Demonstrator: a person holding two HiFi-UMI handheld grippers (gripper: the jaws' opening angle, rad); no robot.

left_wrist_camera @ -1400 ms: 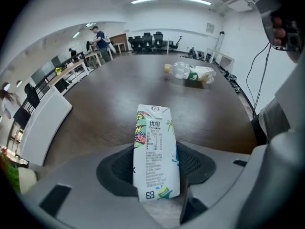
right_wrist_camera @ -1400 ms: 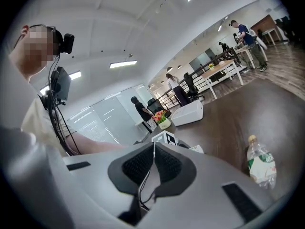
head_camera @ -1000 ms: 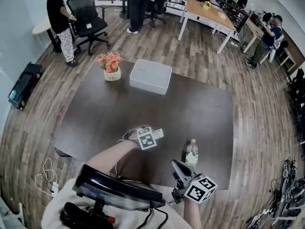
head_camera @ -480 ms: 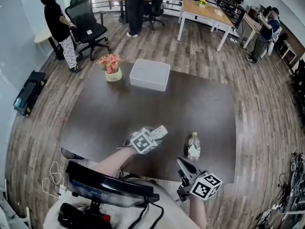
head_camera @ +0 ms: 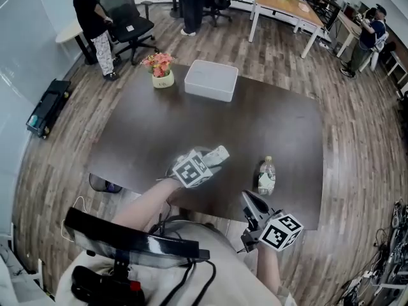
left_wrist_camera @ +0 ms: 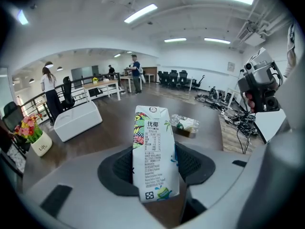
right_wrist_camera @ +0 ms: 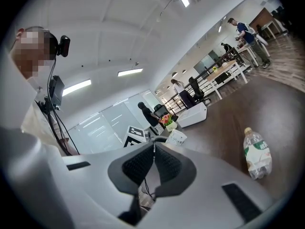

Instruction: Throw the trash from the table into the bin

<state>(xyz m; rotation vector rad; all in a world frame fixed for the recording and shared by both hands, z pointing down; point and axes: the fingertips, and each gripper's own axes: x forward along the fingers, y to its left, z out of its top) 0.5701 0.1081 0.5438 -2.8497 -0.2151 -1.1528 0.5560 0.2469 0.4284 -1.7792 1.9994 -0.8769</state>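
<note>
Lifted carton [left_wrist_camera: 153, 147]
The left gripper [head_camera: 206, 161] clamps it higher than a second ago; right gripper [right_wrist_camera: 153, 149] jaws together, bottle [right_wrist_camera: 256, 155] just ahead.

White carton [left_wrist_camera: 155, 151] with green-blue print, dark brown table [head_camera: 255, 126], white box [head_camera: 211, 80].

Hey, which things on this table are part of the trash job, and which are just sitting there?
Job: carton, gripped in the left tool; plastic bottle on the table.
Just lying about: flower pot; white box.
</note>
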